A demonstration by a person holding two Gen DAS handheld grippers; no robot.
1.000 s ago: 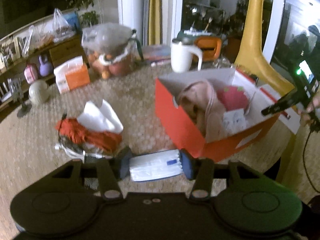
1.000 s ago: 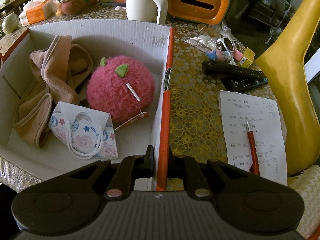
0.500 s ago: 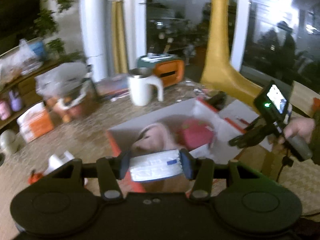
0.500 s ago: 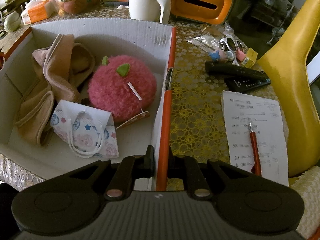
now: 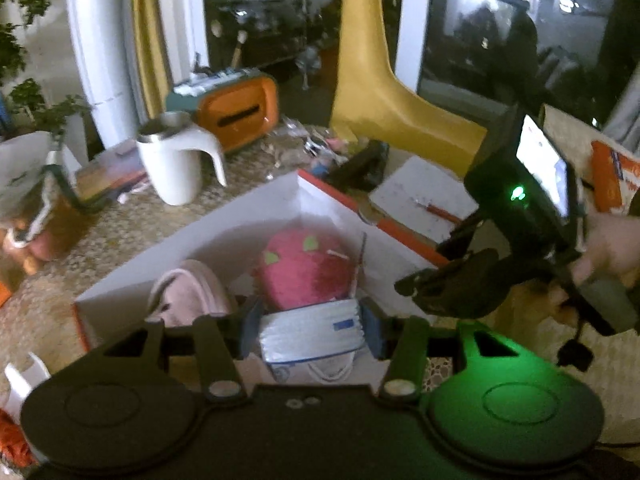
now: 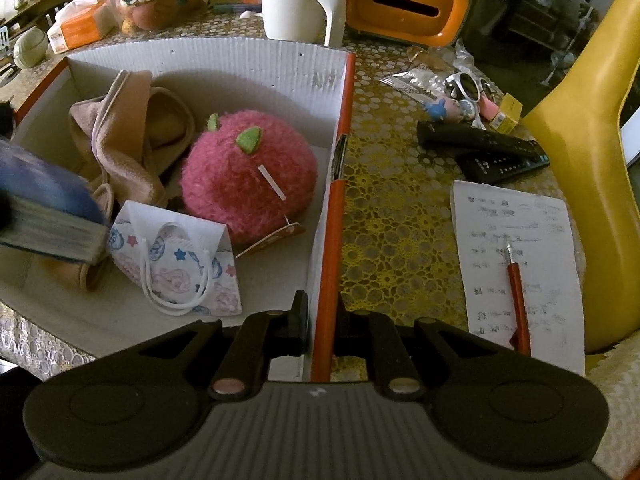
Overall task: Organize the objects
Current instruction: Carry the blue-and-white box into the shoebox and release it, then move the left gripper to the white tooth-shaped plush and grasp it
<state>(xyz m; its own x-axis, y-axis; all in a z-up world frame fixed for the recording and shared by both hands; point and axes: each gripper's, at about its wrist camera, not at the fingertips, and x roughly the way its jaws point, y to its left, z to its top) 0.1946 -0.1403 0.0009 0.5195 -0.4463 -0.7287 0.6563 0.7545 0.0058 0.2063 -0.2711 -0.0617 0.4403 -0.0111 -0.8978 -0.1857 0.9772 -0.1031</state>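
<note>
Beside the box point(image 6: 328, 240), remotes point(image 6: 484, 148), notepaper point(image 6: 516, 248).

**Hidden, cropped and blurred regions in the two wrist views**

Left wrist view: the whole frame is motion-blurred. The pack of face masks point(image 5: 310, 334) hides the patterned mask lying in the box point(image 5: 256, 216); its print is unreadable. The gripper body covers the box's near wall. A fruit bag point(image 5: 28, 208) is cut by the left edge. The hand point(image 5: 612, 248) holding the right gripper point(image 5: 448, 276) is cropped at the right edge, and that gripper's fingertips cannot be made out.

Right wrist view: the left gripper's blue pad point(image 6: 48, 188) enters blurred from the left edge, covering part of the beige cloth point(image 6: 128, 136). Writing on the paper sheet point(image 6: 516, 240) is too small to read. The yellow chair point(image 6: 580, 160) is cropped at top and right.
</note>
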